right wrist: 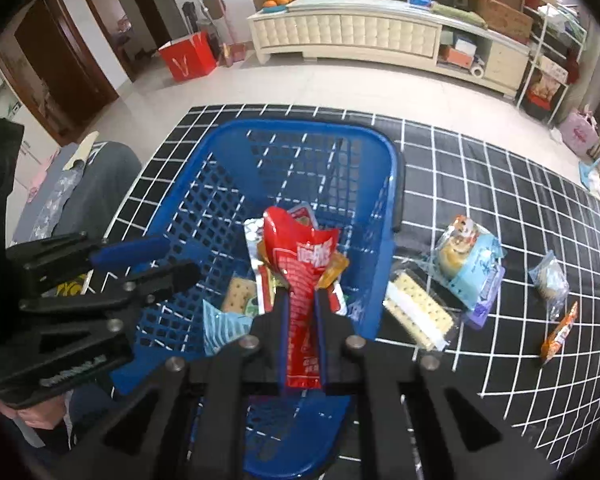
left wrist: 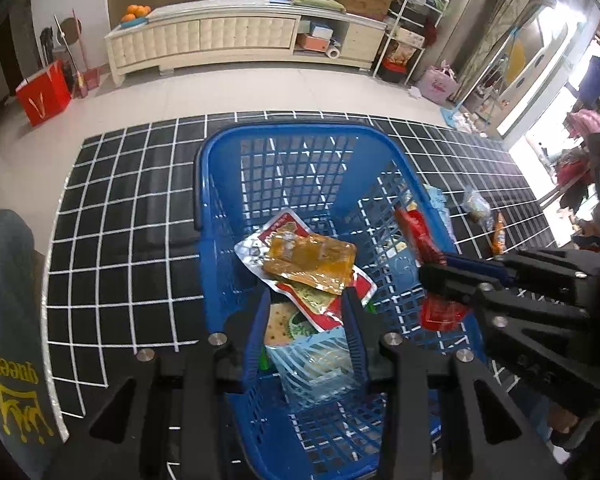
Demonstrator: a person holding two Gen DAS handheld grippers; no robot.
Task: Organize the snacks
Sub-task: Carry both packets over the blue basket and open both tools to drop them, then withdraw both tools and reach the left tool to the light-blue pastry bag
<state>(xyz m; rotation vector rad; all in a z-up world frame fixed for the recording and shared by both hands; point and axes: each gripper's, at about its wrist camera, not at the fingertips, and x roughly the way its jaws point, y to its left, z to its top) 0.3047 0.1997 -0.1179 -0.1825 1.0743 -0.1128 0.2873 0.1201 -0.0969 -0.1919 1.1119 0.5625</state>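
Observation:
A blue plastic basket (left wrist: 292,136) (right wrist: 228,132) stands on a black grid mat. Inside lie an orange packet (left wrist: 310,260) on a red-and-silver packet, a cracker pack (right wrist: 240,294) and a light-blue striped packet (left wrist: 320,360). My left gripper (left wrist: 306,312) is open above the basket's near end, over the striped packet. My right gripper (right wrist: 302,300) is shut on a long red snack packet (right wrist: 300,264) and holds it over the basket; it shows at the right of the left wrist view (left wrist: 432,272).
On the mat right of the basket lie a cracker pack (right wrist: 418,316), a blue bread packet (right wrist: 468,268), a small clear biscuit bag (right wrist: 550,280) and an orange stick packet (right wrist: 560,334). A person's grey-clad leg (left wrist: 8,320) is at the left. A cream cabinet (left wrist: 236,36) stands behind.

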